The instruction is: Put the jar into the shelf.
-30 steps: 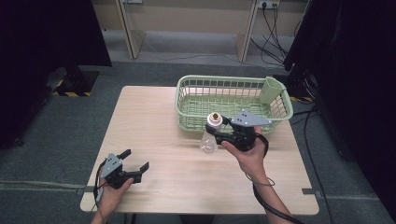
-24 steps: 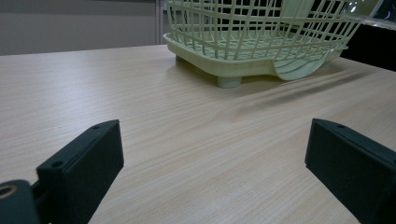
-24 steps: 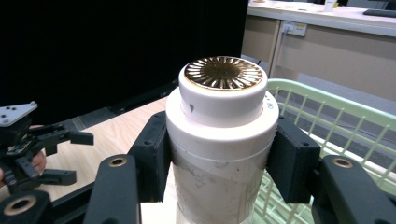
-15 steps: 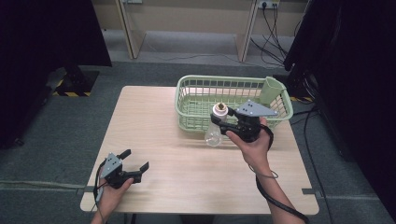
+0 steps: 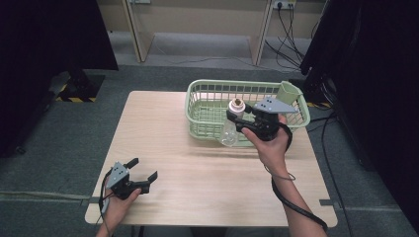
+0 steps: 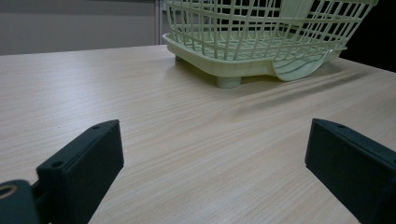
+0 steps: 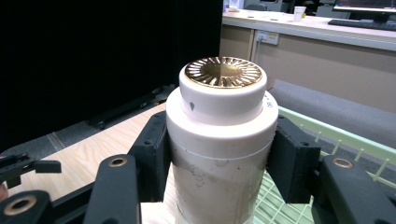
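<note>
We held the bottle [image 5: 231,126] clamped in the right gripper [image 5: 239,122] above the basket [image 5: 197,106]; next probably lowering inside. Left gripper [image 5: 144,174] lay open.

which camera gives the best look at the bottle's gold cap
The right gripper view: the gold cap sits close and sharp, its ribbed pattern clear, atop the bottle held in the right claw. The high view shows it small.

pale green basket [image 5: 200,106], white bottle [image 7: 219,140] with gold ribbed cap, black tongs [image 6: 215,163]
</note>
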A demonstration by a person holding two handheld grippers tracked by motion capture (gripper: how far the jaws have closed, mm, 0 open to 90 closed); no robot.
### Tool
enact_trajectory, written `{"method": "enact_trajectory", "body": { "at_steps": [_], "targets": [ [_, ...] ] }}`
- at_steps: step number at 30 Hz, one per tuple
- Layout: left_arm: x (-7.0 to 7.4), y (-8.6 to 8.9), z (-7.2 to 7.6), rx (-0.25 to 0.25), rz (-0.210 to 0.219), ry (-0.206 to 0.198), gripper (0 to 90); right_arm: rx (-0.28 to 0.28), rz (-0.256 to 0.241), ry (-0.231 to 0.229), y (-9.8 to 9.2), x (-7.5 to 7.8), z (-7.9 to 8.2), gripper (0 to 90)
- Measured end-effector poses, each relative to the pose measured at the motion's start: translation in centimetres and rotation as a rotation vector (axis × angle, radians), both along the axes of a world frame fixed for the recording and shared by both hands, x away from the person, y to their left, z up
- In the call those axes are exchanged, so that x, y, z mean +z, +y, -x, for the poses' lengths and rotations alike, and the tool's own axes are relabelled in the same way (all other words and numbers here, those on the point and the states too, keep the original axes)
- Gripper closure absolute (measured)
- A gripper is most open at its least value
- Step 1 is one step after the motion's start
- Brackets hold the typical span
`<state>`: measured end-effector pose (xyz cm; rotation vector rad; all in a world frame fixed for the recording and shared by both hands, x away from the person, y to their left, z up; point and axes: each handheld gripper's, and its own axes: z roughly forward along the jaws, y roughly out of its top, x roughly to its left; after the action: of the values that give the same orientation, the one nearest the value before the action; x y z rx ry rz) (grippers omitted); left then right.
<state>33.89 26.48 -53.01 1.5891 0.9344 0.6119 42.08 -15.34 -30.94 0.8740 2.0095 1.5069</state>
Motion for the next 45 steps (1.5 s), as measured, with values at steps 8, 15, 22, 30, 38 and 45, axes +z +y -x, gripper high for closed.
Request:
{"method": "enact_trajectory", "body": {
  "at_steps": [8,15,22,30,38,45],
  "targets": [
    [0.0,0.0,0.0,-0.001,0.001,-0.001,3.9,-0.021,-0.005,0.000,-0.1,0.5,-0.6,46.2],
    [0.0,0.0,0.0,-0.001,0.000,0.000,3.8,-0.044,-0.004,-0.007,-0.1,1.3,-1.5,46.2],
    [0.0,0.0,0.0,-0.001,0.000,0.000,3.9,-0.075,-0.007,-0.006,-0.2,2.2,-2.7,46.2],
    [0.0,0.0,0.0,-0.001,0.000,0.000,3.9,-0.108,-0.017,0.006,-0.3,2.5,-4.2,46.2],
    [0.0,0.0,0.0,-0.001,0.000,0.000,3.9,-0.145,-0.020,0.029,-0.5,2.4,-5.8,46.2],
    [0.0,0.0,0.0,-0.001,0.000,0.000,3.9,-0.176,-0.026,0.051,-0.7,2.2,-7.1,46.2]
  ]
}}
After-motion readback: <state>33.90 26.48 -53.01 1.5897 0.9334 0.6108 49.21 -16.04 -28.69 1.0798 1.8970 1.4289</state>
